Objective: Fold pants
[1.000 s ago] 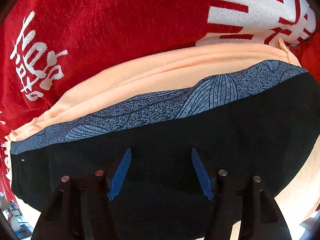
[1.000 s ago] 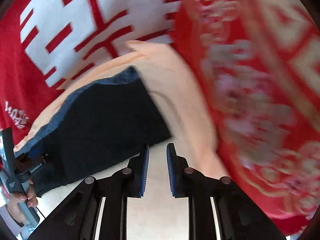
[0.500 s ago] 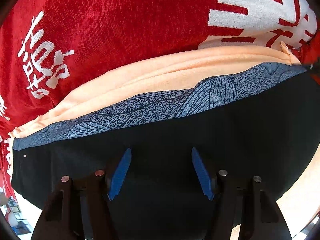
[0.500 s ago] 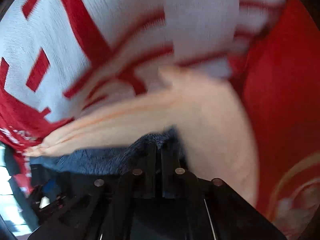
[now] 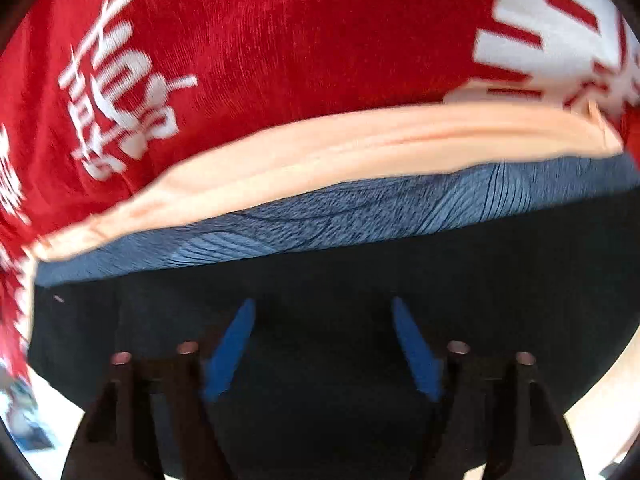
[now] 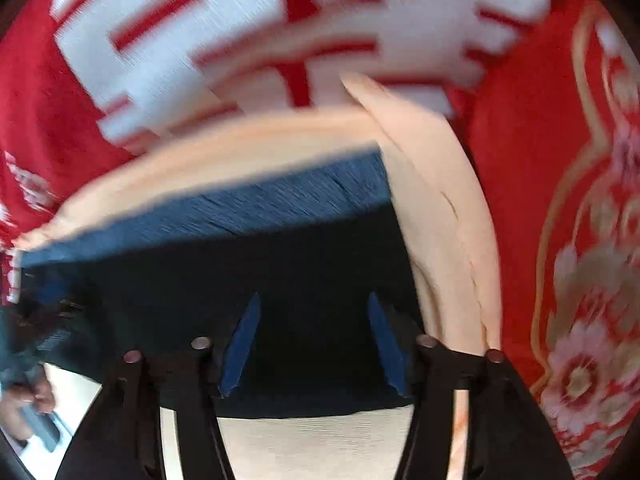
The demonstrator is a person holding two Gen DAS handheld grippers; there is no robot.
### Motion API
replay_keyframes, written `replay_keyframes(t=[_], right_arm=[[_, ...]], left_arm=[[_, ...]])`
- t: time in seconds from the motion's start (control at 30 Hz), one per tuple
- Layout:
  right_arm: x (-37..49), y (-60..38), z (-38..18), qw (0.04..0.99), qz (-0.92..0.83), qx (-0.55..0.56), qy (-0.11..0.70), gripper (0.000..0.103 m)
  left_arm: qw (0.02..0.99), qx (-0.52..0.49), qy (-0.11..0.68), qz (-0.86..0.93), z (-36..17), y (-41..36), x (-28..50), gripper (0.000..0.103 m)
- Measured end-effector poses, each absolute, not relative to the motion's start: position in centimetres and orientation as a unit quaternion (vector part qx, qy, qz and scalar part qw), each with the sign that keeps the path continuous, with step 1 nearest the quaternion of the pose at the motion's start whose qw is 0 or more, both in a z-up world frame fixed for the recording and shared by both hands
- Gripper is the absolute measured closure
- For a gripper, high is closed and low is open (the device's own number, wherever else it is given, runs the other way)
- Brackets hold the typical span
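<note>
The folded pants (image 5: pixel 360 272) are black with a blue-grey patterned band along the far edge, and they lie on a peach cloth (image 5: pixel 320 152). In the left wrist view my left gripper (image 5: pixel 322 308) is open, just above the black fabric. In the right wrist view the pants (image 6: pixel 248 256) show their right edge and far corner. My right gripper (image 6: pixel 312 304) is open and empty over the black fabric near that edge.
A red blanket (image 5: pixel 280 40) with white lettering lies under and beyond the peach cloth (image 6: pixel 440 184). To the right it has a gold and floral pattern (image 6: pixel 580 240). A hand holding the left gripper's handle (image 6: pixel 32 404) shows at lower left.
My right gripper was shut near the pants' far right corner half a second ago; it has opened and pulled back. The left gripper stays open, shifted slightly.
</note>
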State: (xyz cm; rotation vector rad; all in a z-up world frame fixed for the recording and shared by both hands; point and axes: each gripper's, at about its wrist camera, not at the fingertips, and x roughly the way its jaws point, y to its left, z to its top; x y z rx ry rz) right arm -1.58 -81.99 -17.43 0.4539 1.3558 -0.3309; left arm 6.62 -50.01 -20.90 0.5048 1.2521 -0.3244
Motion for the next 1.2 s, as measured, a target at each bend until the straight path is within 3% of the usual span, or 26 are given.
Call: replay_keyframes(t=[0.2,0.47,0.73,0.93,1.2], right_arm=[[-4.9,-81.3,-14.2,0.745,-0.184,0.231,0.598,0.053],[-7.2,-74.7,-13.1,0.726,-0.11,0.312,0.604,0.052],[-4.7,-63.2,-15.6,0.712,-0.042,0.348,0.609,0.052],[-0.8,-53.5,-18.4,0.677,0.032,0.453,0.58,0.052],[2.8,-44.4,-22.2,0.654,0.081,0.513,0.551,0.052]], left_arm=[[0.752,0.217,0.609,-0.13,-18.5,-46.2,5.4,0.026],[0.754,0.183,0.625,-0.087,-16.4,-38.0,3.7,0.026],[0.762,0.177,0.616,-0.094,-16.0,-31.2,5.0,0.026],[0.778,0.184,0.595,-0.086,-15.9,-25.0,10.0,0.026],[0.793,0.181,0.58,-0.033,-18.5,-15.2,16.5,0.026]])
